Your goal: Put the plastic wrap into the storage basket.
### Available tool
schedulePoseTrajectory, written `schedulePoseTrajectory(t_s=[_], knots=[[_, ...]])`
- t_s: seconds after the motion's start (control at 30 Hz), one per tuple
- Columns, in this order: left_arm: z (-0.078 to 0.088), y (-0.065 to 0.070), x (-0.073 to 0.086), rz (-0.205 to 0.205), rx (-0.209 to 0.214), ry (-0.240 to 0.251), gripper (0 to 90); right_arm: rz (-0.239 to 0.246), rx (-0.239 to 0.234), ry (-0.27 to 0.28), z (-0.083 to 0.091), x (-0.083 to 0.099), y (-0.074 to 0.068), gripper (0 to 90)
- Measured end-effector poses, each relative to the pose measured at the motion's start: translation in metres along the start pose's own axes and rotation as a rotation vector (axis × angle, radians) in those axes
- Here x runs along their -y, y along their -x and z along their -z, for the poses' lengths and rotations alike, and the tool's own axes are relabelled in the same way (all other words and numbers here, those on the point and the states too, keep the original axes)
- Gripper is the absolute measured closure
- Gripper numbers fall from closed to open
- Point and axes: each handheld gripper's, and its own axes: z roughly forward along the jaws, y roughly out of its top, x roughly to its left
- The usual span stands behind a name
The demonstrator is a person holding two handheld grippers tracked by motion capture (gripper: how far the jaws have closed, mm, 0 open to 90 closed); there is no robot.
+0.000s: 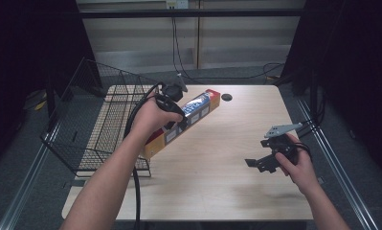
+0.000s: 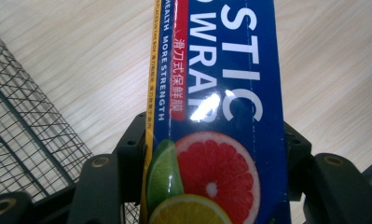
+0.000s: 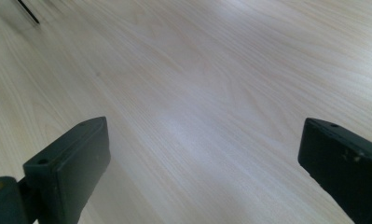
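Observation:
A long blue plastic wrap box [image 1: 188,120] with citrus pictures lies slantwise over the table's left half, its near end by the wire basket [image 1: 95,124]. My left gripper [image 1: 179,119] is shut on the box about midway along it. In the left gripper view the box [image 2: 221,116] runs up between the two jaws, which press its sides. At the table's right, my right gripper [image 1: 258,163] is held open above bare wood. The right gripper view has its jaws wide apart with nothing between them [image 3: 202,163].
The black wire basket stands along the table's left edge, its mesh [image 2: 25,130] also seen beside the box. A small dark round spot [image 1: 227,97] sits near the far edge. The light wooden table [image 1: 227,182] spreads between the two hands.

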Motion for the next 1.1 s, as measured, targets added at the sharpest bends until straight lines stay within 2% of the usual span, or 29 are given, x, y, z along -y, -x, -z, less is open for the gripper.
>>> schedulePoseTrajectory(t_s=[0.37,0.43,0.57,0.77,0.8,1.0,1.1], knots=[[0.016,-0.010,0.000,0.040,0.004,0.025,43.5,-0.010,0.003,0.012,0.002,0.000,0.002,2.2],[0.019,-0.012,0.001,0.047,-0.004,0.023,43.5,-0.008,0.015,0.012,0.002,0.000,0.001,2.2],[0.025,-0.016,0.003,0.065,-0.005,0.027,43.5,-0.004,0.006,0.010,0.001,0.000,0.002,2.2],[0.037,-0.026,0.007,0.093,-0.022,0.038,43.4,-0.002,0.018,0.005,-0.001,0.000,0.001,2.1],[0.039,-0.028,0.008,0.108,-0.023,0.045,43.4,-0.002,0.019,0.005,-0.001,0.000,0.001,2.2],[0.048,-0.036,0.012,0.137,-0.039,0.057,43.4,-0.005,0.012,0.000,-0.002,0.000,0.000,2.2],[0.053,-0.038,0.014,0.144,-0.034,0.065,43.4,0.000,0.001,0.003,-0.003,-0.001,0.000,2.2]])
